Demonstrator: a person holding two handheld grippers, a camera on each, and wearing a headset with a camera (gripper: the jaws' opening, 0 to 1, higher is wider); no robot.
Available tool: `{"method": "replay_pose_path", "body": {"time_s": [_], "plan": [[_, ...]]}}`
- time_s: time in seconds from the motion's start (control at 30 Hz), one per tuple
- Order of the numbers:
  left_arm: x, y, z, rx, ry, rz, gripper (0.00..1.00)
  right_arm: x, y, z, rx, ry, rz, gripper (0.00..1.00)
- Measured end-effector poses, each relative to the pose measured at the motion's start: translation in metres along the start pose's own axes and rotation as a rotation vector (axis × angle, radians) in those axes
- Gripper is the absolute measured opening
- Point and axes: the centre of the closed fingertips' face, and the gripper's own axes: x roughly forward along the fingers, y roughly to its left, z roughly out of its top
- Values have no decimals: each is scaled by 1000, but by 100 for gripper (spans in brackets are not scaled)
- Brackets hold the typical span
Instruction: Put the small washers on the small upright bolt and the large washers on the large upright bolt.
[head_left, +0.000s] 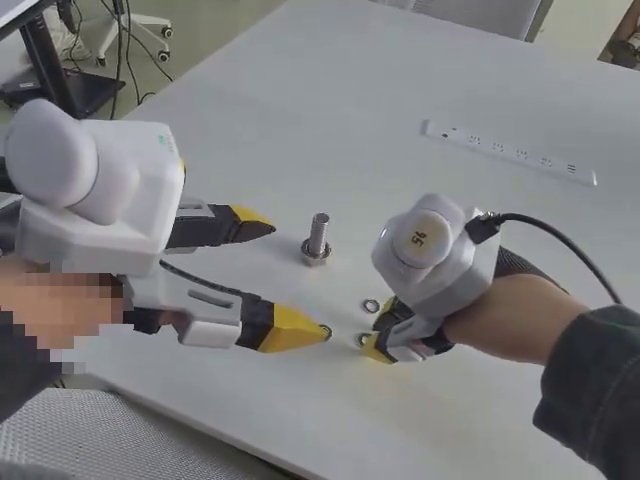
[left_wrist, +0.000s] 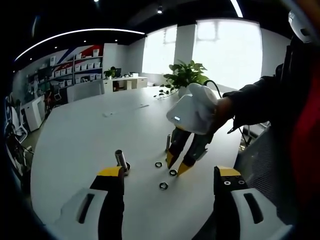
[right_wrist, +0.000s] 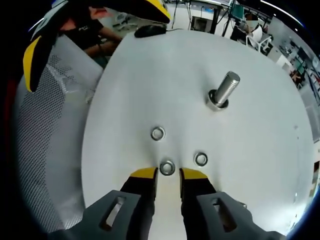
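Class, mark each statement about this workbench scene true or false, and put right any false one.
1. The left gripper is shut tight. False: its jaws stand wide apart, holding nothing.
2. The bolt stands upright on the table. True.
3. Three washers lie flat on the table. True.
4. The right gripper hangs high above the washers. False: its tips are down at the table, either side of one washer.
5. A power strip lies on the table beyond the bolt. True.
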Motion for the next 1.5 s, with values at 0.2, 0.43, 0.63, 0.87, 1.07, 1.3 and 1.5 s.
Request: {"method": "replay_pose_path", "body": {"time_s": [0.2,0.43,0.63,0.87,1.07,1.3,1.5], "plan": [[-4,8,1,7,4,8,72,0,2,0,-16,6,1,18],[-5,13,-2,-2,7,12,72,1,3,2,-32,17,-1,16],[-4,12,-4,-7,12,5,72,1,2,2,-24,10,2,15],[-3,10,-5,-3,22,-2,72,0,2,3,-12,8,1,14],[-3,8,-6,0,27,-6,72,0,1,3,-8,5,-3,13],[-3,7,-7,2,30,-9,71,-1,1,3,-7,-1,-9,13],[-2,6,-7,4,31,-14,71,-5,3,3,1,-9,-11,13]]}}
